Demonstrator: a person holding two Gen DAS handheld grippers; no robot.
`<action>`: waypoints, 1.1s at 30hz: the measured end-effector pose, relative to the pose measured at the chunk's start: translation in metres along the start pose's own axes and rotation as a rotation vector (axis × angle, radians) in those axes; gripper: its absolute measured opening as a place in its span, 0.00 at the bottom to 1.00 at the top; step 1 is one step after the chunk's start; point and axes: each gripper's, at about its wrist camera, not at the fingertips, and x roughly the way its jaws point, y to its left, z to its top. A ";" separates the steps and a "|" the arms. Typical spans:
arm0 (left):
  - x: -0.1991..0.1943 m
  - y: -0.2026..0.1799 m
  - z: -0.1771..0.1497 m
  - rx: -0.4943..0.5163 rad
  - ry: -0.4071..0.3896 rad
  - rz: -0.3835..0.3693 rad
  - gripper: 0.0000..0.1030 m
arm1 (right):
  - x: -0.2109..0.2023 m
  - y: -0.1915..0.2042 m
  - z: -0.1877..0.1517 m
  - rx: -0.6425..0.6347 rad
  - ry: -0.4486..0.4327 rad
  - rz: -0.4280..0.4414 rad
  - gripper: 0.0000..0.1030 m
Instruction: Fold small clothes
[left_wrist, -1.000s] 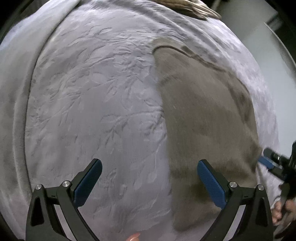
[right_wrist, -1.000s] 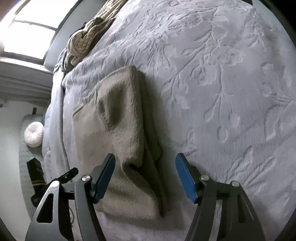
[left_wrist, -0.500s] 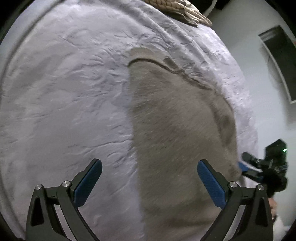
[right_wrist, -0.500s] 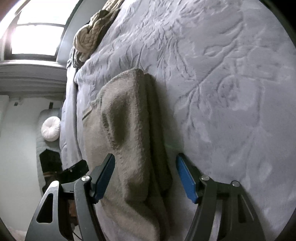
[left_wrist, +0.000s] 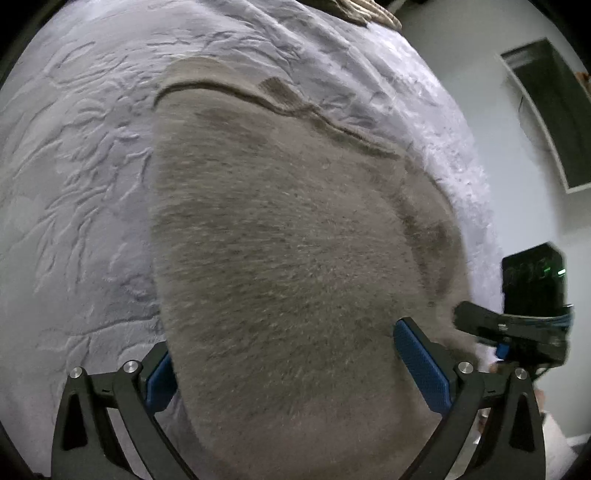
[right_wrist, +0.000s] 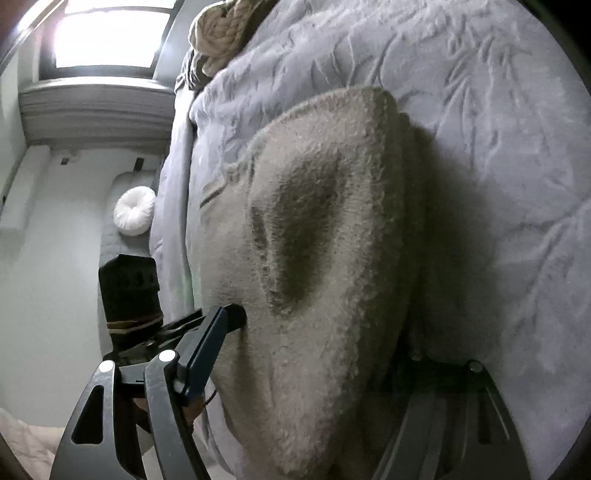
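grey bed (left_wrist: 92, 184) carries the beige garment (left_wrist: 288, 258), now nearer than a second ago; left tongs (left_wrist: 295, 365) wide, right tongs (right_wrist: 306, 373) opening, both astride its near edge, ready to grip.

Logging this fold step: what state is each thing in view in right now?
Beige garment: folded lengthwise, flat on the bed.
Left tongs: open, straddling the garment's near end.
Right tongs: opening, garment between the fingers.
Grey blanket: spread under the garment.
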 end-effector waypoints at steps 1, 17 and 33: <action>0.004 -0.001 0.000 0.010 0.000 0.004 1.00 | 0.002 -0.002 0.001 0.010 -0.002 0.003 0.73; -0.030 -0.013 -0.006 0.063 -0.075 -0.050 0.52 | -0.003 0.054 -0.013 0.037 -0.043 0.094 0.32; -0.139 0.036 -0.085 0.016 -0.051 0.005 0.52 | 0.095 0.126 -0.100 0.091 0.129 0.135 0.32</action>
